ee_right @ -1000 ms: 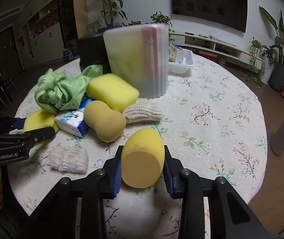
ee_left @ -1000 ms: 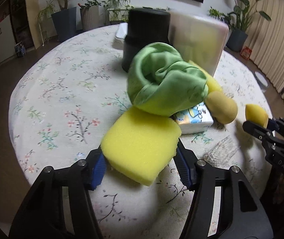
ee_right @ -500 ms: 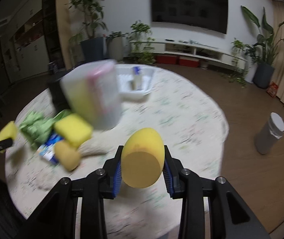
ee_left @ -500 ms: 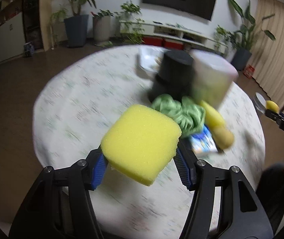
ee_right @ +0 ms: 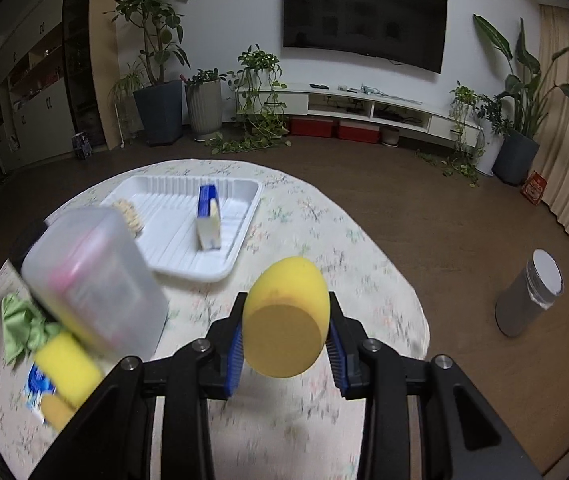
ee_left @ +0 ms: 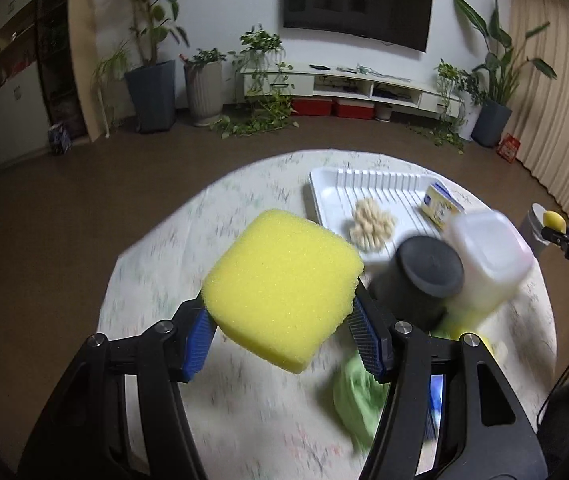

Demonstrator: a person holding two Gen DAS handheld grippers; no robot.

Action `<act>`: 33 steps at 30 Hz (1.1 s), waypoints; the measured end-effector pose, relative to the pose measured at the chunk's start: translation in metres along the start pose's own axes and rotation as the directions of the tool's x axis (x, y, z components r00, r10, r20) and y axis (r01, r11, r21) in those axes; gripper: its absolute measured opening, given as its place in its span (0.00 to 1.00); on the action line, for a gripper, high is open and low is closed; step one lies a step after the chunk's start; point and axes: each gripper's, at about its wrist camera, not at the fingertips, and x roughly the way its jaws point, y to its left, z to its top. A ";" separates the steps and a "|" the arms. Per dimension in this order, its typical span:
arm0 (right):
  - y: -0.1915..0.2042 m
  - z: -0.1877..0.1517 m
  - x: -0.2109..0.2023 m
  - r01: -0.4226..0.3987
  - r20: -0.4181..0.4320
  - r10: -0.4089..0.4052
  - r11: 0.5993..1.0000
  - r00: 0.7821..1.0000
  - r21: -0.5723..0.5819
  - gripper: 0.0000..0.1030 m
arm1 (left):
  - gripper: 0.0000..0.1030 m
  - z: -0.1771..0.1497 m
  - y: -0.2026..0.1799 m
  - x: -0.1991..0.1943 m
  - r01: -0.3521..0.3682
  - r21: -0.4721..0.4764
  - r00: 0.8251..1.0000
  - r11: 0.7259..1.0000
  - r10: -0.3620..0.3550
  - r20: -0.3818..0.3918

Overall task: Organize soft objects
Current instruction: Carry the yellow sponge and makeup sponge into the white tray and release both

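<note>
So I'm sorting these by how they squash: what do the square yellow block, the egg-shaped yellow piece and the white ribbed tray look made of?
Square yellow block: open-cell foam sponge, matte, with a visibly pitted surface.
Egg-shaped yellow piece: denser, finer foam, probably a make-up sponge; smooth matte skin and one flat cut end.
White ribbed tray: likely rigid moulded plastic, with a slight sheen and even ridges.

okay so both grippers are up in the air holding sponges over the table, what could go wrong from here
The left gripper pinches the square yellow sponge only by its lower corners, so it might slip out. The tall translucent container and black cup stand between the grippers and the white tray; a low pass could topple them. The egg-shaped sponge might squirt from the right gripper.
</note>
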 end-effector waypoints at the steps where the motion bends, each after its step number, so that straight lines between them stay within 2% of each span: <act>1: 0.001 0.008 0.006 0.003 0.001 -0.003 1.000 1.000 -0.012 0.37 | 0.56 0.010 0.000 0.007 0.008 0.006 1.000 1.000 -0.008 -0.003; 5: 0.004 0.037 0.031 -0.012 -0.006 0.012 0.999 1.000 -0.035 0.37 | 0.56 0.047 -0.010 0.046 0.047 0.062 0.998 0.997 -0.044 -0.035; 8: 0.013 0.058 0.052 -0.046 -0.020 0.045 0.997 0.999 -0.062 0.37 | 0.56 0.063 -0.025 0.071 0.075 0.106 0.996 0.991 -0.071 -0.048; 15: 0.058 0.093 0.097 -0.106 -0.050 0.098 0.973 0.994 -0.204 0.37 | 0.56 0.092 -0.046 0.137 0.131 0.171 0.988 0.977 -0.114 -0.104; 21: 0.091 0.116 0.131 -0.200 -0.099 0.180 0.942 0.979 -0.270 0.37 | 0.56 0.096 -0.065 0.178 0.159 0.247 0.981 0.956 -0.125 -0.149; 24: 0.107 0.126 0.147 -0.246 -0.132 0.214 0.917 0.968 -0.315 0.37 | 0.56 0.094 -0.068 0.194 0.188 0.255 0.972 0.948 -0.143 -0.186; 30: 0.119 0.130 0.183 -0.327 -0.233 0.257 0.879 0.938 -0.347 0.37 | 0.56 0.078 -0.076 0.220 0.217 0.268 0.956 0.939 -0.150 -0.251; 33: 0.121 0.127 0.195 -0.349 -0.264 0.264 0.865 0.928 -0.361 0.37 | 0.57 0.074 -0.080 0.222 0.230 0.273 0.953 0.934 -0.159 -0.260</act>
